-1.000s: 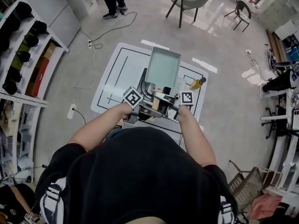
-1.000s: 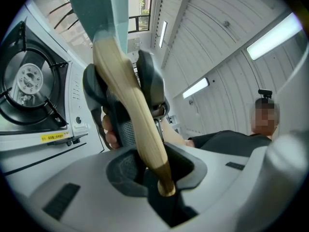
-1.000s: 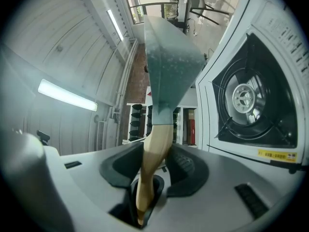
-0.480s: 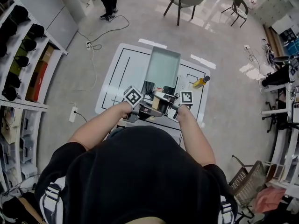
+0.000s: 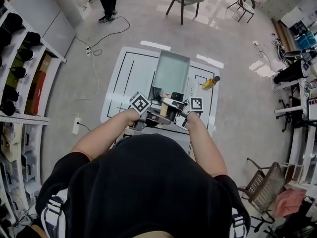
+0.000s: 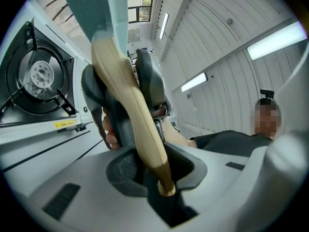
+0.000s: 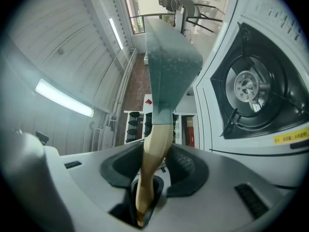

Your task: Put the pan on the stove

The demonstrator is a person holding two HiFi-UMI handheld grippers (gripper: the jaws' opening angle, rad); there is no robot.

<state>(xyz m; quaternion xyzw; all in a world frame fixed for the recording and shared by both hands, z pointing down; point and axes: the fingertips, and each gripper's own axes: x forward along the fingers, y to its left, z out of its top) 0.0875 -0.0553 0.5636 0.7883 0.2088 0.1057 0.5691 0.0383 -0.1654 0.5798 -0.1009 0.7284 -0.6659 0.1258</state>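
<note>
Wooden and pale, the pan's handle (image 6: 140, 129) is clamped between the dark fingers (image 6: 96, 100) of the left gripper (image 6: 126, 98), which are closed tight on it. Beside them the stove (image 6: 77, 81) shows its round burner (image 6: 41, 76). From the head view the grey-green rectangular pan (image 5: 172, 72) hangs over the stove, held clear of the burner, above a white counter (image 5: 124, 78) marked with black lines. The right gripper (image 7: 155, 170) grips the same handle, its fingers closed on the wood. A yellow bottle (image 5: 210, 83) lies further right.
</note>
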